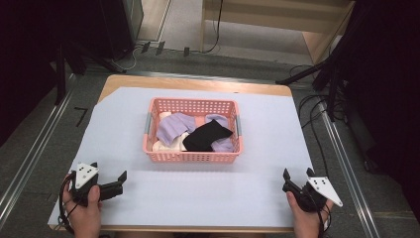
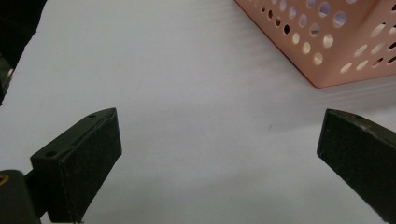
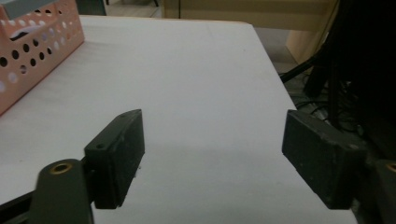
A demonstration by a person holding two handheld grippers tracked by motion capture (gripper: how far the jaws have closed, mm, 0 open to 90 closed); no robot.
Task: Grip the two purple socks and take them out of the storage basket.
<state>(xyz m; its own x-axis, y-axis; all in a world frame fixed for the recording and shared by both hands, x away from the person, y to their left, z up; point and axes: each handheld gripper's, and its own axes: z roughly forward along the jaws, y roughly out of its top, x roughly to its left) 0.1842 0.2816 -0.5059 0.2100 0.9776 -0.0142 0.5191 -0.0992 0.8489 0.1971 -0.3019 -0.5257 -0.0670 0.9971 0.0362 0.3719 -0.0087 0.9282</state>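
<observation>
My left tongs [image 1: 110, 181] and right tongs [image 1: 296, 174] rest released on the white sheet [image 1: 198, 193] (pink basket [image 1: 190, 156] between, farther off).

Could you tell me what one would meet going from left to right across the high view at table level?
Left gripper → pink basket holding socks → right gripper.
</observation>
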